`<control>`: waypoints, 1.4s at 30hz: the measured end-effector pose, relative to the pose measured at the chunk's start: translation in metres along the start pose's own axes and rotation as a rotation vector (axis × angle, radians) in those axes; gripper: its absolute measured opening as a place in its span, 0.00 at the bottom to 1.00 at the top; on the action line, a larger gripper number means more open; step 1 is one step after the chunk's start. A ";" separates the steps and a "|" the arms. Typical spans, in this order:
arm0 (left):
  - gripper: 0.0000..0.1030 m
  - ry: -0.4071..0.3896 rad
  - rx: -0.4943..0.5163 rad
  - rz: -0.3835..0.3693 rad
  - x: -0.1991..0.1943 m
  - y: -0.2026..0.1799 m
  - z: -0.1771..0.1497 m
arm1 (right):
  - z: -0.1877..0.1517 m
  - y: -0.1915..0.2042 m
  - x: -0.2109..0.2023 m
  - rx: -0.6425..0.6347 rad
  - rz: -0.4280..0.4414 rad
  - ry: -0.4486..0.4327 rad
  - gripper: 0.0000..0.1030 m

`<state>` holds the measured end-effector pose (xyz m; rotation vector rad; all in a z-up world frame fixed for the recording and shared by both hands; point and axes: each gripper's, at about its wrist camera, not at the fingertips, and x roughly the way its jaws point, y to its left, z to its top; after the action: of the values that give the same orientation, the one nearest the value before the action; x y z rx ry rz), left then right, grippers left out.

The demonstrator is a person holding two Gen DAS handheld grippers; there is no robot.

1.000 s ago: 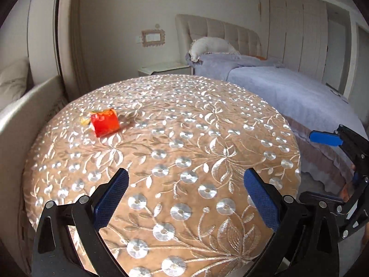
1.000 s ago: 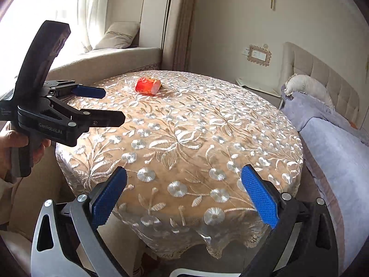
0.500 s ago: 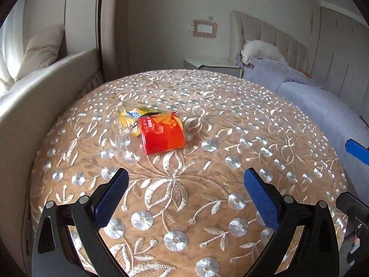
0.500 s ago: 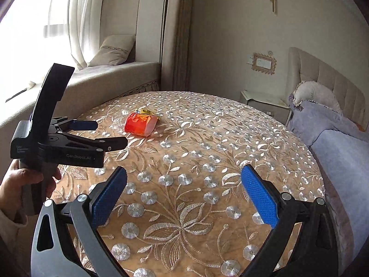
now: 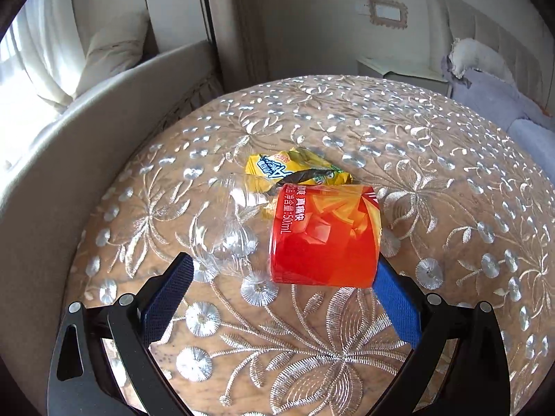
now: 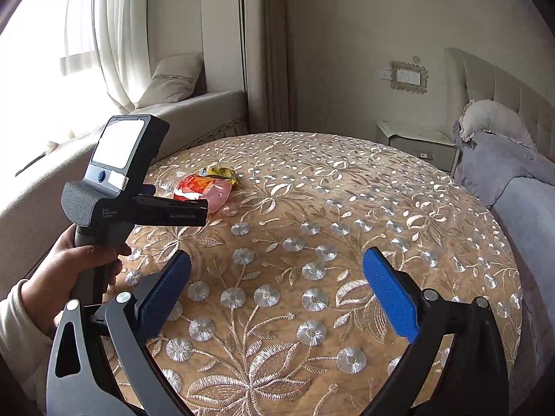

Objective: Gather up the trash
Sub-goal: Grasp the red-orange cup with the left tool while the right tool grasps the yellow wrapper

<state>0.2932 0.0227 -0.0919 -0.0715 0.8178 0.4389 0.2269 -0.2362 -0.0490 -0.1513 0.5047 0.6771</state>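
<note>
A crushed clear plastic bottle with a red-orange label (image 5: 324,235) lies on its side on the round embroidered tablecloth (image 5: 433,187). A crumpled yellow wrapper (image 5: 295,170) lies just behind it, touching it. My left gripper (image 5: 277,291) is open, its blue pads on either side of the bottle's near end; the right pad (image 5: 395,301) is close to the label. In the right wrist view the bottle (image 6: 203,190) and wrapper (image 6: 222,174) lie far left, partly behind the left gripper's body (image 6: 138,187). My right gripper (image 6: 277,294) is open and empty over the table's near part.
A padded window bench (image 5: 86,131) curves along the table's left side with a cushion (image 6: 173,81) on it. A nightstand (image 6: 416,142) and a bed with purple bedding (image 6: 513,173) stand to the right, beyond the table edge.
My left gripper has moved forward to the bottle, which now lies between its open pads. My right gripper has moved forward over the table, staying open.
</note>
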 end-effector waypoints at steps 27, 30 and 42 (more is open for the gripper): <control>0.04 -0.098 0.058 -0.307 -0.003 0.067 0.014 | 0.009 0.034 0.021 -0.095 0.006 0.050 0.96; 0.03 -0.121 0.065 -0.314 -0.011 0.071 0.016 | 0.011 0.036 0.023 -0.102 0.008 0.052 0.96; 0.03 -0.223 0.016 -0.422 -0.045 0.085 0.021 | 0.048 0.033 0.078 -0.158 0.017 0.088 0.96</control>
<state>0.2466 0.0893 -0.0362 -0.1730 0.5660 0.0399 0.2770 -0.1524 -0.0452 -0.3265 0.5378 0.7294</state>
